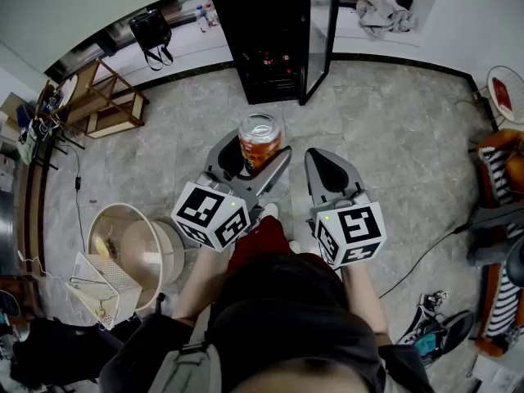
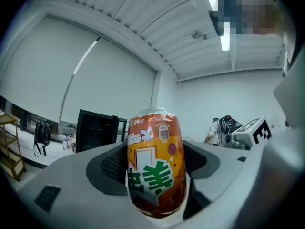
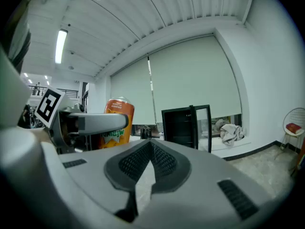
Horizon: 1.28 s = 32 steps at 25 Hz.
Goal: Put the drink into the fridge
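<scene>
An orange drink can [image 1: 259, 141] with a silver top stands upright between the jaws of my left gripper [image 1: 253, 155], which is shut on it. In the left gripper view the can [image 2: 156, 168] fills the gap and both dark pads press its sides. My right gripper [image 1: 328, 170] hovers just right of it, shut, with nothing between its jaws [image 3: 149, 166]. The can [image 3: 116, 123] shows at the left of the right gripper view. The black fridge [image 1: 270, 35] stands ahead on the floor with its glass door [image 1: 323, 31] swung open; bottles sit on a lower shelf.
A wooden shelf rack [image 1: 102, 98] and a black bag [image 1: 151, 31] are at the far left. A white fan and wire basket [image 1: 123, 256] sit at my left. A cloth [image 1: 381, 11] lies on the ledge right of the fridge. Striped furniture [image 1: 499, 219] and shoes [image 1: 434, 327] are at the right.
</scene>
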Tool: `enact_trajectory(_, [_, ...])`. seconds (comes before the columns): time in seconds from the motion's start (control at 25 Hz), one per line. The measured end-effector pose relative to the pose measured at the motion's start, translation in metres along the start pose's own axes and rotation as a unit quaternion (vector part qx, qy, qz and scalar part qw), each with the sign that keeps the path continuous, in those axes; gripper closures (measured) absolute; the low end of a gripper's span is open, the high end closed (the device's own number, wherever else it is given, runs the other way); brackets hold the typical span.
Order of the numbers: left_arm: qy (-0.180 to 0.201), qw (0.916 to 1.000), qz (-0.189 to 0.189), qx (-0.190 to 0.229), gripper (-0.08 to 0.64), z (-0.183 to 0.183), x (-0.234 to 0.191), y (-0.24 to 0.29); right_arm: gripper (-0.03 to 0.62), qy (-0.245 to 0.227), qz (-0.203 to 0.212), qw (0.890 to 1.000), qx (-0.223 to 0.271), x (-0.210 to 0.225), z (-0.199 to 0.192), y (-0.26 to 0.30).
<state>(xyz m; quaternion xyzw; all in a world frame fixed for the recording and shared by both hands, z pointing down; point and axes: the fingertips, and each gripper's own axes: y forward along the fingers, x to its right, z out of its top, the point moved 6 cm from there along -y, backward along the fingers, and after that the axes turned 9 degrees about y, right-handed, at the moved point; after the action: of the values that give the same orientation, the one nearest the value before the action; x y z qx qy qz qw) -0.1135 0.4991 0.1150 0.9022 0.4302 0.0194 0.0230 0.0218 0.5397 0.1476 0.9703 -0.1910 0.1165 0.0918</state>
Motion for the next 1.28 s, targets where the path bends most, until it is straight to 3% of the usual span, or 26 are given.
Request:
enact_trajectory(0.48, [-0.005, 1.0, 0.001, 0.002, 0.215, -0.002, 0.014, -0.001, 0.574, 0.005, 0.019, 1.0, 0.011, -0.001, 0.0, -0.008])
enact_trajectory(0.68, [-0.012, 0.9999, 0.005, 0.003, 0.215, -0.007, 0.005, 0.006, 0.574, 0.015, 0.005, 1.0, 0.021, 0.011, 0.001, 0.0])
enact_trajectory(0.96, [-0.019, 0.9997, 0.017, 0.002, 0.215, -0.014, -0.029, 0.03, 0.574, 0.036, -0.016, 0.999, 0.012, 0.039, 0.0, 0.032])
enact_trajectory(1.28, [-0.025, 0.9996, 0.013, -0.006, 0.215, -0.026, -0.104, 0.08, 0.574, 0.047, -0.031, 0.998, -0.01, 0.064, 0.002, 0.11])
